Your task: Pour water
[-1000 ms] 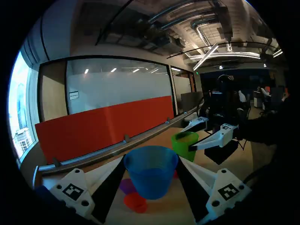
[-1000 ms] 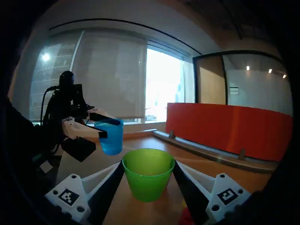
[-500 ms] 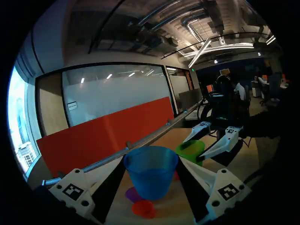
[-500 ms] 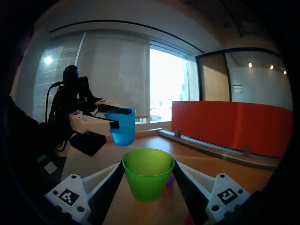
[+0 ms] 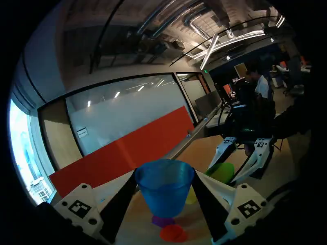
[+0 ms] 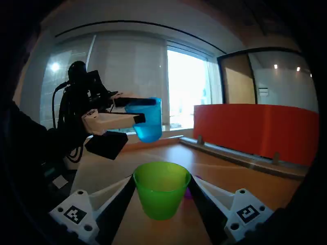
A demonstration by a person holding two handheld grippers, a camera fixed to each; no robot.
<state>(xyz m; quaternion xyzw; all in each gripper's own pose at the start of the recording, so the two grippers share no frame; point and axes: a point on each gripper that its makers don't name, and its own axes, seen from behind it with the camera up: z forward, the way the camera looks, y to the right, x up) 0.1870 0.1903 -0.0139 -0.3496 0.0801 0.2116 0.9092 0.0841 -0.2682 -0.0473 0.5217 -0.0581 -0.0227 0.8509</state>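
Observation:
My left gripper [image 5: 164, 188] is shut on a blue translucent cup [image 5: 164, 186] with water in its lower part. In the right gripper view that blue cup [image 6: 145, 119] hangs high at the left, tilted, held by the left gripper [image 6: 135, 111]. My right gripper [image 6: 162, 192] is shut on a green cup [image 6: 162, 188], held upright over the wooden table [image 6: 229, 171]. The left gripper view shows the green cup [image 5: 221, 172] lower and to the right, between the right gripper's fingers [image 5: 257, 159].
An orange partition [image 6: 261, 126] and a metal rail [image 6: 233, 157] run along the table's far side. Small purple [image 5: 162, 221], red [image 5: 173, 233] and yellow [image 5: 190, 197] cups lie on the table below the blue cup. A person [image 5: 257, 83] stands far off.
The blue cup has risen and moved closer to the green cup, now above its level and tilting. The green cup has stayed steady in the right gripper.

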